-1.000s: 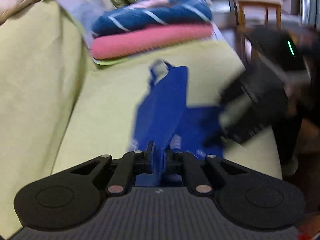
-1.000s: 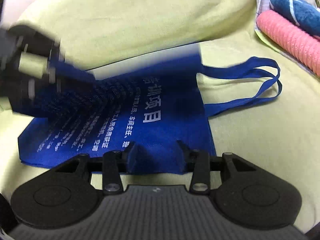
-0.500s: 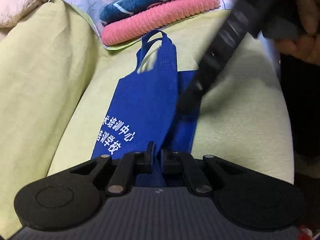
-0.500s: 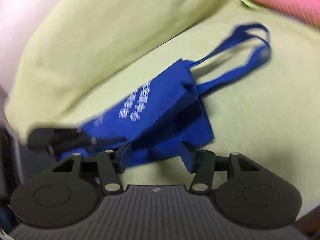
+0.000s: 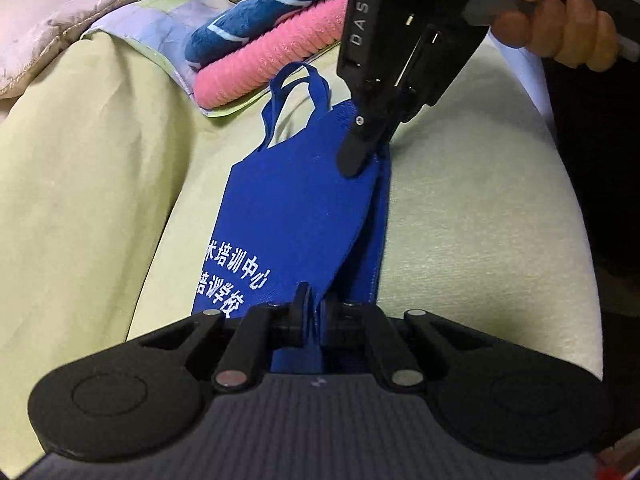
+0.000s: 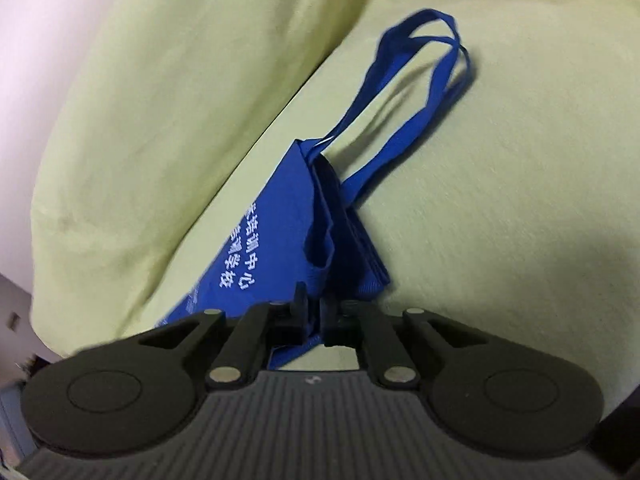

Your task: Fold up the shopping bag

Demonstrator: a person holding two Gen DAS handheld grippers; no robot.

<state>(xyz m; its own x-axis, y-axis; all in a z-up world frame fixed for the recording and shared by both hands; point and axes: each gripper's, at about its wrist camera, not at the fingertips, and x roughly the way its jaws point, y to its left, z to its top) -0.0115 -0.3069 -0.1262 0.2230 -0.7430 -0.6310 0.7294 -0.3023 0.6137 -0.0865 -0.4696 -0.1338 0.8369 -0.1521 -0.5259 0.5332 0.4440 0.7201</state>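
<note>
Shopping bag [image 5: 296, 200], one blue bag with two handles [image 6: 424, 64], lies half folded at mid frame on a green sofa [image 5: 472, 208]; left gripper [image 5: 314, 312] and right gripper [image 6: 314, 312] each pinch its edge; two folded towels [image 5: 272, 44] sit upper centre

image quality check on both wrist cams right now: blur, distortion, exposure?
Left wrist: sharp, print on the blue bag readable, fisheye bending at the edges. Right wrist: slight motion blur, bag handles smeared, upper-left corner washed out pale.
</note>
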